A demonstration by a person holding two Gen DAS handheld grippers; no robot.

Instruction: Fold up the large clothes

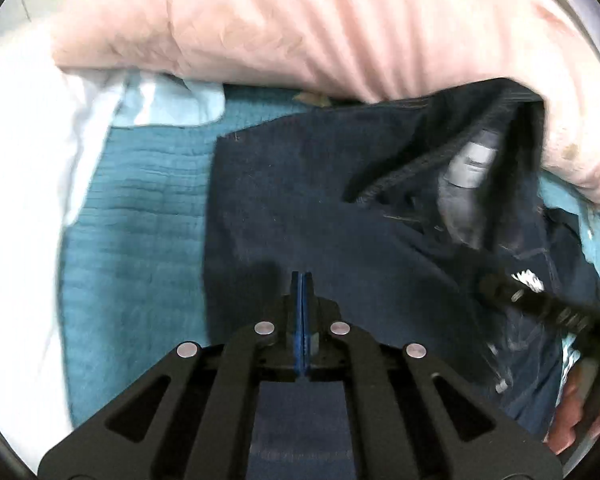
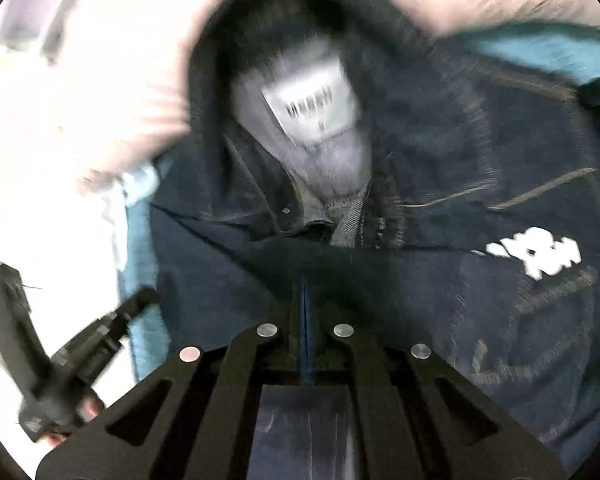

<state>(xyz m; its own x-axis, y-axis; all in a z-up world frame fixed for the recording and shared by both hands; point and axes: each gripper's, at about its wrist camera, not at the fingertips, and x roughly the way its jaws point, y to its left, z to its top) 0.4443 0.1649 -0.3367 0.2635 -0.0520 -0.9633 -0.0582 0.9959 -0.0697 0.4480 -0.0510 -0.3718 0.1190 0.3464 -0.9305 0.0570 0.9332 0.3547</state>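
While flat, jacket [image 2: 440,280] | collar [image 2: 300,120] points away, toward pillow [image 1: 300,20].

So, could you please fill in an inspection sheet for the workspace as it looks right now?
Surface: teal quilted bedcover, partly covered by the garment.
Job's things: dark denim jacket lying spread, collar open, white neck label showing; white print on the chest.
Clutter: pink pillow above the jacket; white bedding at the left side.
Grippers: left claw shut, nothing between its fingers, over the jacket; right claw shut, empty, just below the collar.
Cables: nothing seen.
Surroundings: blurred, cannot tell.
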